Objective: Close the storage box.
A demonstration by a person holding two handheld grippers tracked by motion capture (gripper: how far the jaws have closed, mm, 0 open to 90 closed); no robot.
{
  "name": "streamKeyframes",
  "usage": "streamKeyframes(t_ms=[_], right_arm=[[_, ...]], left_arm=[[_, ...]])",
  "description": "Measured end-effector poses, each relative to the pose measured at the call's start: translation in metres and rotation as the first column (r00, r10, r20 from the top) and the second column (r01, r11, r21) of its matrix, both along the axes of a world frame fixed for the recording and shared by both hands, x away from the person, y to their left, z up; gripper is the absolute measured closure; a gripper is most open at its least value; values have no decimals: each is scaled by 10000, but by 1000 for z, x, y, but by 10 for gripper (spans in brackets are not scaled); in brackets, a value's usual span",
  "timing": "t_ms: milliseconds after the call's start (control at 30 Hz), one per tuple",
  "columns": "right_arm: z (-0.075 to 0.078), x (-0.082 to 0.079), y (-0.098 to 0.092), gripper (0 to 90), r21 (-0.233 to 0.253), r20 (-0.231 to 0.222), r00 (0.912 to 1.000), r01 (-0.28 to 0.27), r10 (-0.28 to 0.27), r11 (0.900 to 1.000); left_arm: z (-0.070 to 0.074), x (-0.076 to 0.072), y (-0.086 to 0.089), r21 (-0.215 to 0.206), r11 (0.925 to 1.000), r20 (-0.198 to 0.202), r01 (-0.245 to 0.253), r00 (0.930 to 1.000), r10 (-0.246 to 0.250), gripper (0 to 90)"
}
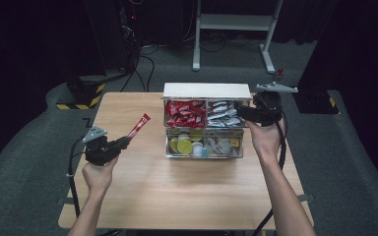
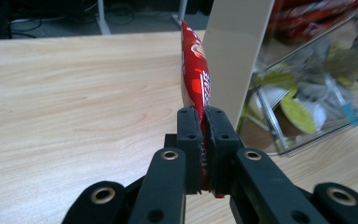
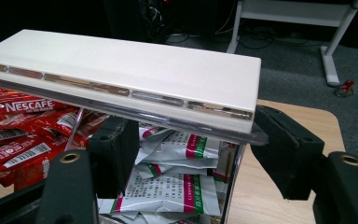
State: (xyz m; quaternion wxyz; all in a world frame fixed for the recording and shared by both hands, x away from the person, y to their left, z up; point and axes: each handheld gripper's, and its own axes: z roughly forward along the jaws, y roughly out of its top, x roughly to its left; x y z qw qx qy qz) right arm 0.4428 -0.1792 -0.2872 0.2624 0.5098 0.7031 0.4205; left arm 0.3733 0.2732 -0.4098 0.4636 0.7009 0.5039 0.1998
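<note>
1. The slim red foil coffee stick [image 1: 139,126] looks light, limp and slick; I pinch it flat near its lower end.
2. My left gripper [image 2: 203,122] is clamped on it, holding it tilted above the wooden table [image 1: 128,196], left of the clear plastic organiser box [image 1: 204,147].
3. My right gripper [image 3: 193,158], jaws apart, straddles the box's corner beneath its raised white lid [image 3: 135,70].

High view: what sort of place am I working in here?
Probably a lab or recording studio, not a home. A small wooden table stands on grey carpet with black curtains around it, cables trail on the floor, and a white metal stand and hazard-striped base sit behind.
</note>
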Motion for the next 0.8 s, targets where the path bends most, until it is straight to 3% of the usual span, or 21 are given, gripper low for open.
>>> streamKeyframes(t_ms=[467, 667, 800], right_arm=[[-1, 1, 1, 319, 52, -13, 10000, 79, -79, 10000], [-2, 0, 2, 315, 99, 1, 9999, 150, -150, 9998], [-3, 1, 4, 295, 77, 38, 9997, 227, -227, 9997]], left_arm=[[-32, 13, -9, 105, 9998, -598, -170, 9981, 176, 860], [-44, 13, -13, 97, 9998, -588, -181, 9981, 186, 860], [-59, 17, -17, 321, 9991, -815, -266, 9962, 292, 860]])
